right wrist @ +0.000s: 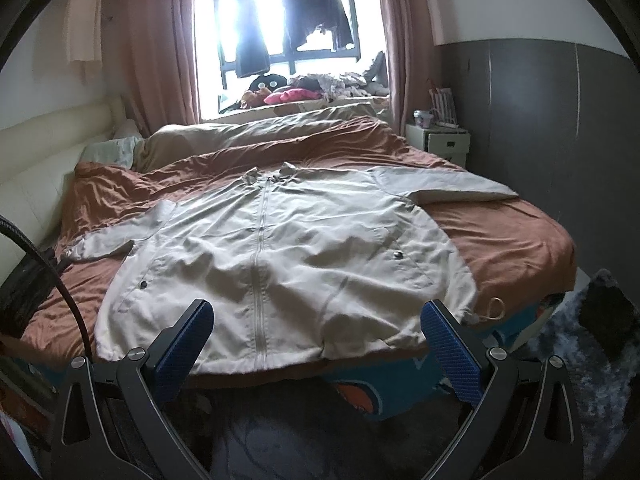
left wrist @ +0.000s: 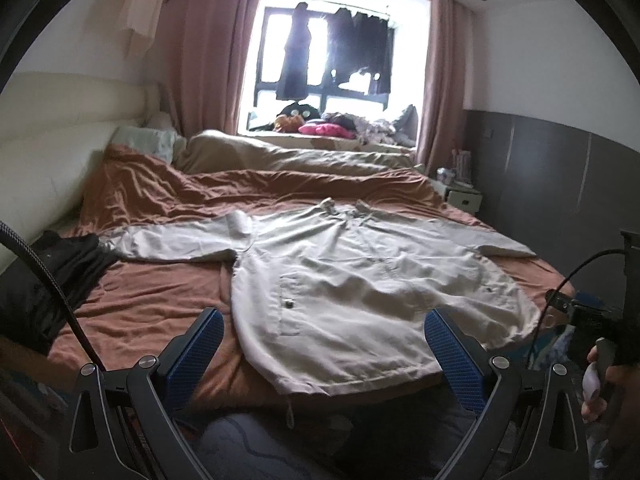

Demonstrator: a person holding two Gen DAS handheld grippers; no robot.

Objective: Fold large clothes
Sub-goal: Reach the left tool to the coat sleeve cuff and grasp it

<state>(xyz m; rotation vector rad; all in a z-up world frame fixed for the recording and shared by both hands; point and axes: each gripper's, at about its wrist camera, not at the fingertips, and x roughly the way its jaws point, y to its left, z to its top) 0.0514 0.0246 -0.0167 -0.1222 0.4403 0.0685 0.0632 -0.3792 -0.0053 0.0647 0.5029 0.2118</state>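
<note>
A large beige zip-up jacket (left wrist: 360, 280) lies spread flat, front up, on the rust-brown bedspread (left wrist: 152, 304), sleeves out to both sides and hem at the near bed edge. It also shows in the right wrist view (right wrist: 280, 248). My left gripper (left wrist: 324, 324) is open and empty, held just before the hem, toward its left part. My right gripper (right wrist: 318, 316) is open and empty, just before the hem near the zip. The right gripper's body and the hand holding it show at the right edge of the left wrist view (left wrist: 592, 320).
A dark garment (left wrist: 60, 276) lies on the bed's left side by the cream headboard (left wrist: 48, 152). A rumpled duvet (right wrist: 280, 136) and pillows lie at the far end under the window. A white nightstand (right wrist: 438, 140) stands at the right. A dark shaggy rug (right wrist: 592, 344) covers the floor.
</note>
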